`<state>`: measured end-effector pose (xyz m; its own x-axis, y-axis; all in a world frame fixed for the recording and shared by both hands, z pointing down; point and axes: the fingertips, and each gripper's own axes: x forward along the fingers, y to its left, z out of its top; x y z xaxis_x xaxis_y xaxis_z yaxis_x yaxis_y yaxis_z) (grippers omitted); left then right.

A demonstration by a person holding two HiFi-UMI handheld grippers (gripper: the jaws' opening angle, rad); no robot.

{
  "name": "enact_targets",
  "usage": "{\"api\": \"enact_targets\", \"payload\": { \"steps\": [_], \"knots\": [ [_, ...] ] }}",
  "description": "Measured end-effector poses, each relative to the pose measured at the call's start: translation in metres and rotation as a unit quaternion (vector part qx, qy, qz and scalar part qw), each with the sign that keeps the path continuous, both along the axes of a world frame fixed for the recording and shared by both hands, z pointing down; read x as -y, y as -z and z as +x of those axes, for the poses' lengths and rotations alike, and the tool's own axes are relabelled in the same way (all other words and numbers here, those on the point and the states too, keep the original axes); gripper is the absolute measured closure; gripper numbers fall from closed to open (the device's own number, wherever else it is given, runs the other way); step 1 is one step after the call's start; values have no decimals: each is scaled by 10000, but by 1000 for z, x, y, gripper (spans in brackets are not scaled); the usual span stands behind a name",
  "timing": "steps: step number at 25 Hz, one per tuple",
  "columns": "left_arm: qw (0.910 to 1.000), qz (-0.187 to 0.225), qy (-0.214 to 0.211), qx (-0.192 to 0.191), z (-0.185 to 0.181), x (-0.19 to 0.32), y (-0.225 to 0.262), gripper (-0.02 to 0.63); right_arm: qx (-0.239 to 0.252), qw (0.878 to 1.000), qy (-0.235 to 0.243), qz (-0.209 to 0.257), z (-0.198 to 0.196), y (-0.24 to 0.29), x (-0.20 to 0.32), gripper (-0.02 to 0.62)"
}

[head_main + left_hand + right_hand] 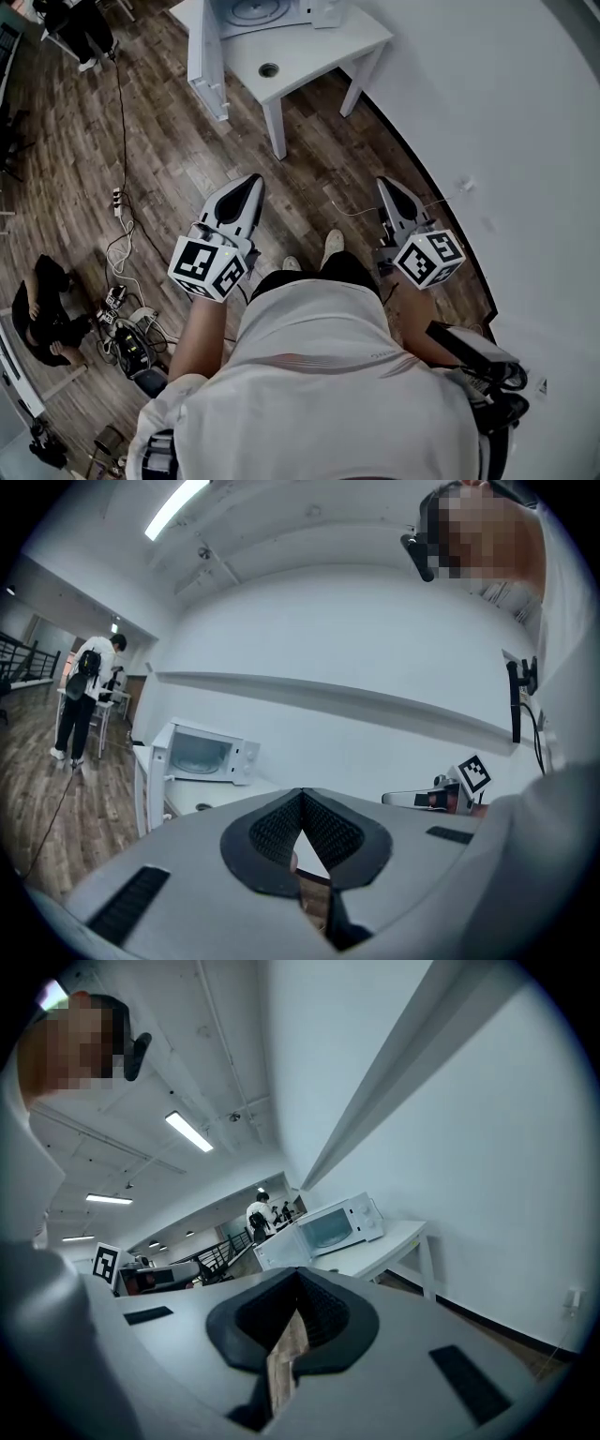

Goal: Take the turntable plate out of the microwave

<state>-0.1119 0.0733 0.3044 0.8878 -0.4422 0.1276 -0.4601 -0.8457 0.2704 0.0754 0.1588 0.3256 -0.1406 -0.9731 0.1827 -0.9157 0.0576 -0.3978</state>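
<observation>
A white microwave [281, 11] stands on a white table [309, 56] ahead of me, with its door [206, 58] swung open to the left. The round glass turntable plate [255, 9] lies inside the cavity. In the left gripper view the microwave [211, 752] is small and far off; the right gripper view shows the microwave [342, 1222] at a similar distance. My left gripper [251, 181] and right gripper [385, 184] are held side by side over the wooden floor, well short of the table. Both point at it, and both are shut with nothing between the pads.
A white wall [506, 112] runs along the right. Cables and a power strip [117, 199] trail over the floor at left, where a person [42, 314] sits beside equipment. Another person [84, 700] stands far back. A small dark round fitting [269, 69] sits in the tabletop.
</observation>
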Motion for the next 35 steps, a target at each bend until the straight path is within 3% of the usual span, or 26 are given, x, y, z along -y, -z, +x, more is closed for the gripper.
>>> {"api": "enact_targets", "payload": {
  "steps": [10,21,27,35],
  "knots": [
    [9986,125,510,-9,61,60,11,597,62,9979,626,123,56,3,82,594],
    [9914,111,1303,113,132,113,18,597,170,9895,1427,149,134,6,168,594],
    [9888,5,1484,181,151,137,10,597,293,9850,1700,88,144,-2,202,594],
    [9859,-161,1663,40,146,190,-6,597,236,9814,1906,-30,132,-13,255,594]
  ]
}}
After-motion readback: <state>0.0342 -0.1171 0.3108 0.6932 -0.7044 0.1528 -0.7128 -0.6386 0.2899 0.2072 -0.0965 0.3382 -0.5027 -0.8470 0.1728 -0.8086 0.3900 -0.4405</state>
